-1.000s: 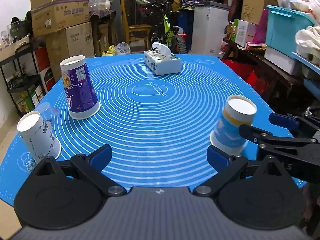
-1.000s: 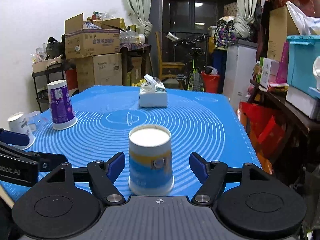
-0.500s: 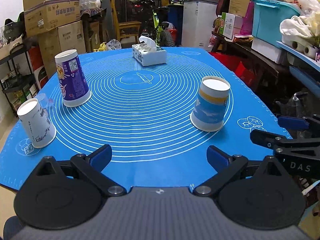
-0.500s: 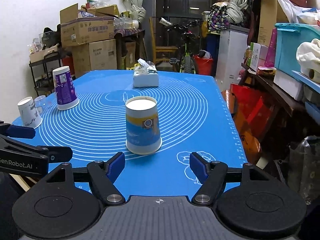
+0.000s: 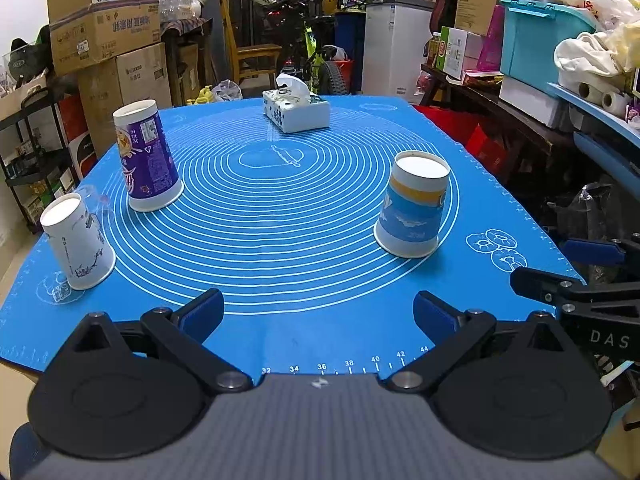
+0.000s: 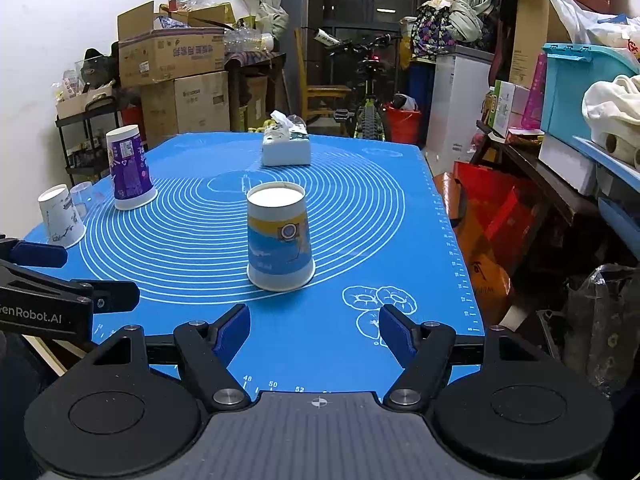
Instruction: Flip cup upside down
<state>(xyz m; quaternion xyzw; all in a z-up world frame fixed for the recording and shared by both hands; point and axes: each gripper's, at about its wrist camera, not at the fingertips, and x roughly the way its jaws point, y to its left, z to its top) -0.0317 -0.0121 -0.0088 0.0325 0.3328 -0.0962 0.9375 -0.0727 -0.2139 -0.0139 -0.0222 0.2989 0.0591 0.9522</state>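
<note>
Left wrist view: left gripper point(image 5: 318, 312) held agape, empty, at the mat's point(image 5: 280, 332) near edge; blue-and-yellow cup point(image 5: 414, 205) stood inverted towards the right edge. Right wrist view: right gripper point(image 6: 314, 330) spread wide, empty; same cup point(image 6: 279, 236) just ahead, untouched.

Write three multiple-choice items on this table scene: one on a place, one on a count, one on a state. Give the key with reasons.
1. Where does the tissue box stand on the blue mat?
A. near edge
B. far end
C. left corner

2. How many paper cups stand on the mat?
A. two
B. three
C. five

3. How is the blue-and-yellow cup standing?
A. mouth down
B. on its side
C. mouth up

Key:
1 B, it sits beyond the ring pattern.
2 B: the blue-and-yellow cup, the purple cup and the white cup.
3 A, its wide rim rests on the mat, closed base on top, untouched by the open right gripper.
</note>
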